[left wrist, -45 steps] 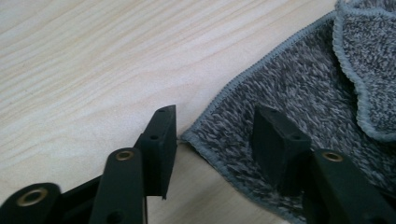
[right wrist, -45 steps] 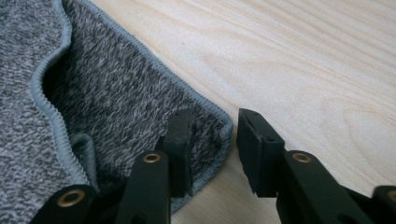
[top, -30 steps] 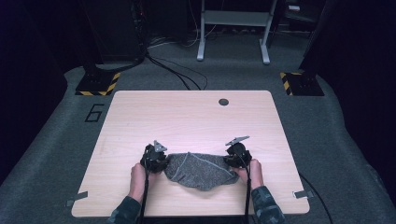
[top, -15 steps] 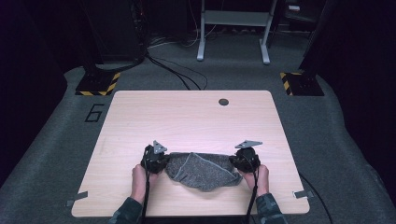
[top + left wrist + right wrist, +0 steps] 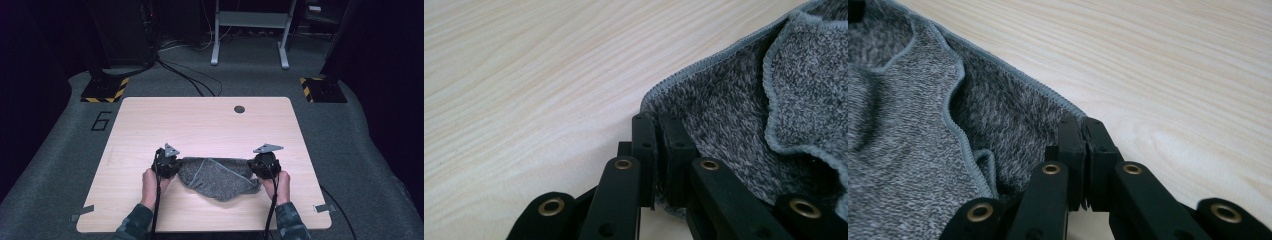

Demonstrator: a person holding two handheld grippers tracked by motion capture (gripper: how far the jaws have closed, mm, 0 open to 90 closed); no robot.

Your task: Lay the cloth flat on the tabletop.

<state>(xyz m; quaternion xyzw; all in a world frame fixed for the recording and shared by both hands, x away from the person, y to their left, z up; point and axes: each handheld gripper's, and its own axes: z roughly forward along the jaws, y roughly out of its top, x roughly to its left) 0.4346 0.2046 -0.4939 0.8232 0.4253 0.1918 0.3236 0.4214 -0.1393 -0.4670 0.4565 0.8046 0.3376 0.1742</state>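
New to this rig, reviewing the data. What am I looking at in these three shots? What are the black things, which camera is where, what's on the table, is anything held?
There is no robot arm here. A person at a wooden table holds a hand-operated claw in each hand. The high view looks down from above the person's side: the left claw is on the left, the right claw on the right, with cables trailing back along the forearms.

The other two pictures come from small cameras riding on the claws, each looking along its own two black jaws.

On the table lies a grey fleecy cloth with a stitched hem. Farther back is a small dark round spot in the tabletop.

Both claws are shut on the cloth. The left gripper view shows the left claw pinching a hemmed edge, and the right gripper view shows the right claw doing the same at the opposite end.
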